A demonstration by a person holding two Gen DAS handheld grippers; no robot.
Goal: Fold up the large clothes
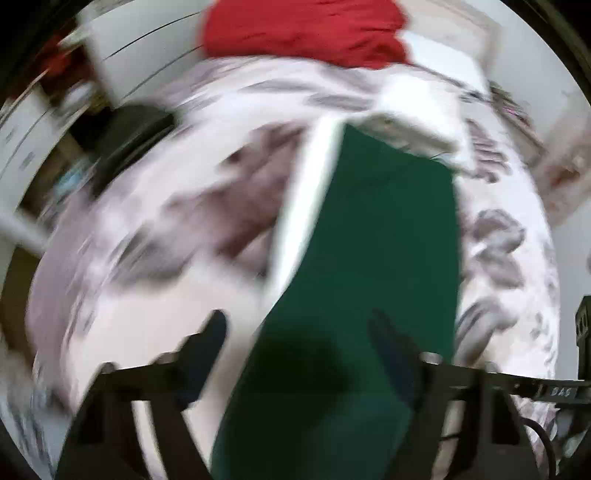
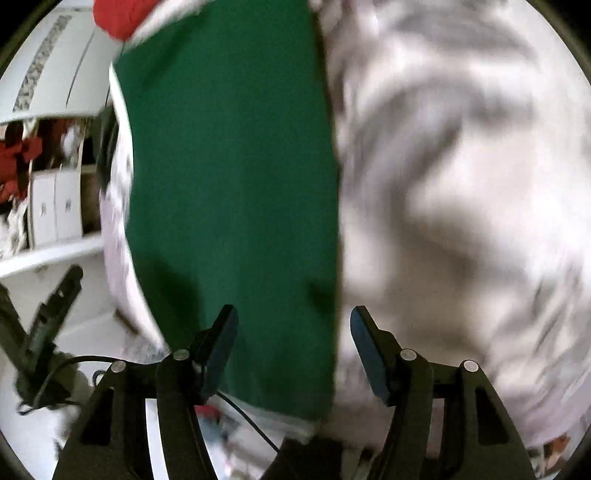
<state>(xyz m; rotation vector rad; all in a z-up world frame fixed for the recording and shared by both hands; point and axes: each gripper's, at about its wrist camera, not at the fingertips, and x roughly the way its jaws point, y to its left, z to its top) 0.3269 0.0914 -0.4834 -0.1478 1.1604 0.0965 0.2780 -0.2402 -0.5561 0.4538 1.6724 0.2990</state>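
Note:
A dark green garment (image 1: 376,240) lies as a long flat strip on a bed with a white and grey patterned cover (image 1: 166,229). My left gripper (image 1: 299,332) is open and empty, hovering over the garment's near end. In the right wrist view the green garment (image 2: 232,177) runs lengthwise away from me. My right gripper (image 2: 293,321) is open and empty above its near right edge. Both views are motion-blurred.
A red cloth (image 1: 306,29) lies at the far end of the bed, also in the right wrist view (image 2: 118,14). A white folded item (image 1: 417,107) sits past the garment. The left gripper (image 2: 48,317) shows at left, with white shelving (image 2: 55,206) behind.

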